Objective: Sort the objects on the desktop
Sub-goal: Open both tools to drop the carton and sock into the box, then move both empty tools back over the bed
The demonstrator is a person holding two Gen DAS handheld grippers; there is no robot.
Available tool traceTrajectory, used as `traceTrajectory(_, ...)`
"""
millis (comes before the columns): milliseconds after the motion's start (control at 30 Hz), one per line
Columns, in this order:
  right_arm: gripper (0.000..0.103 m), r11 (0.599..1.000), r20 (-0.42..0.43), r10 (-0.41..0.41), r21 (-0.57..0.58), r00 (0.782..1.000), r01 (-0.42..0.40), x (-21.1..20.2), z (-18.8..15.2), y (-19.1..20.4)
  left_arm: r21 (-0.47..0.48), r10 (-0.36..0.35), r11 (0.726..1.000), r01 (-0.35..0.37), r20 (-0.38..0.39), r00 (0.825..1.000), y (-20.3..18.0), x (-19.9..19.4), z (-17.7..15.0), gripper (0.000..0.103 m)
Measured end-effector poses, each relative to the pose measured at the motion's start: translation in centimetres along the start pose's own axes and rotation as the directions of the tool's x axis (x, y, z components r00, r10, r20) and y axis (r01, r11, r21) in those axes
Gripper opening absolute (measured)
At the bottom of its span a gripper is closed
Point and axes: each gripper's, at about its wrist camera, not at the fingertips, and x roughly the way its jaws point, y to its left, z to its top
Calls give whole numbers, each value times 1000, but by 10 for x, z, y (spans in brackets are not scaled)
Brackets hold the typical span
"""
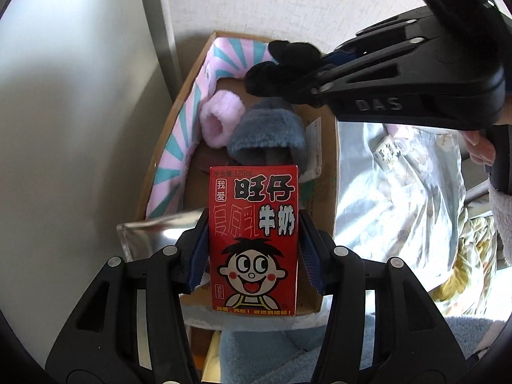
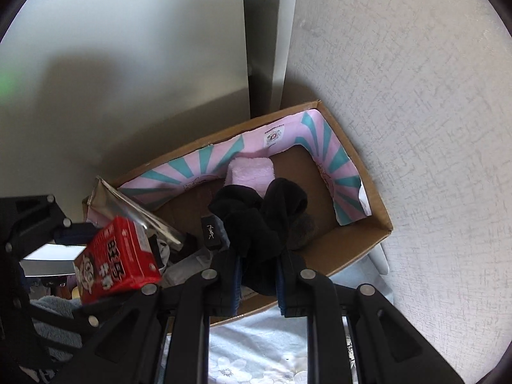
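Mid-sort, drop-off step: both loads over the cardboard box (image 2: 358, 240) at frame centre. Next: lower each into free floor space, then release.

Box already holding pink-teal bag (image 2: 204, 163), grey fuzzy item (image 1: 268, 134), pink fuzzy item (image 1: 217, 121).

Left gripper (image 1: 254, 246) clamped on red milk carton (image 1: 254, 240), lower centre; long axis upright in frame, print right way up.

Right gripper (image 2: 257, 275) clenched on black sock bundle (image 2: 256, 217), centre frame, hanging limp, no clear axis.

Textured white wall (image 2: 416, 96), floral bedsheet (image 1: 400, 192) below.
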Motion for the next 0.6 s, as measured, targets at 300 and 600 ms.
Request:
traceTrajectory(300, 84, 990, 15, -19, 143, 1000, 16, -2, 3, -18, 15, -15, 1000, 14, 27, 1000, -2, 4, 8, 103)
traceTrajectory(600, 102, 971, 119, -47, 237, 992, 18, -25, -17, -38, 67, -23, 998, 21, 37, 999, -14, 0, 16, 103)
